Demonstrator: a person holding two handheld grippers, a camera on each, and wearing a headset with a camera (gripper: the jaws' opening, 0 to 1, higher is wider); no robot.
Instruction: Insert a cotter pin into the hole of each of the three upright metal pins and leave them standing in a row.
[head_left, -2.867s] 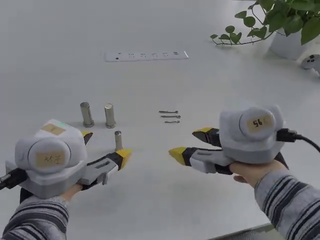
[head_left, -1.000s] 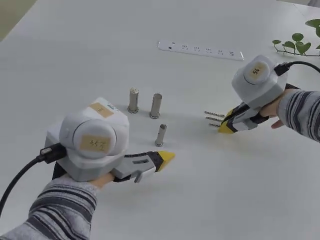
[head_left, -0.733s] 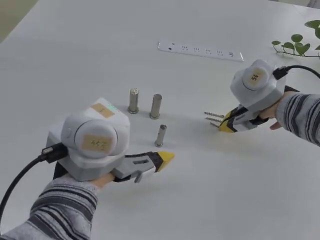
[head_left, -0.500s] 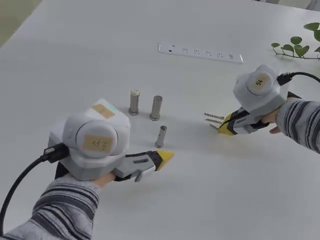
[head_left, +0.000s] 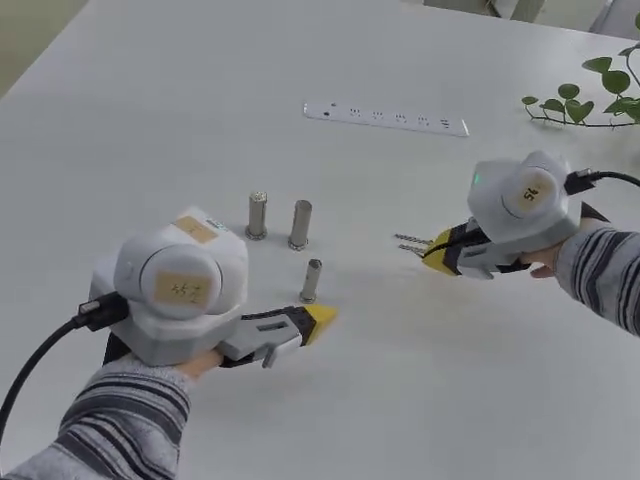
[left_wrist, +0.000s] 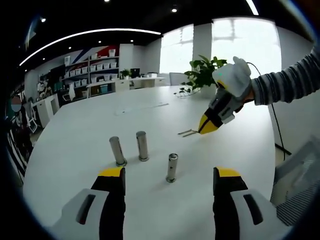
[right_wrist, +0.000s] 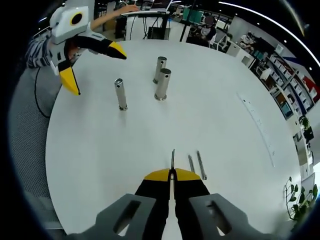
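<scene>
metal pins (head_left: 299, 224): three are counted, two far and one nearer | cotter pins (right_wrist: 191, 163): three are counted (one is pinched in the right gripper's closed jaws) | grippers: two are counted, left gripper (left_wrist: 169, 173) and right gripper (right_wrist: 172, 174) | power strip (head_left: 386, 117): one is counted, far | plant (head_left: 590, 95): one is counted, far right

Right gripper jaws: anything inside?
One cotter pin, its free end sticking out past the shut tips of the right gripper. The clamped end is covered by the jaws. Two more cotter pins lie on the table beside it.
</scene>
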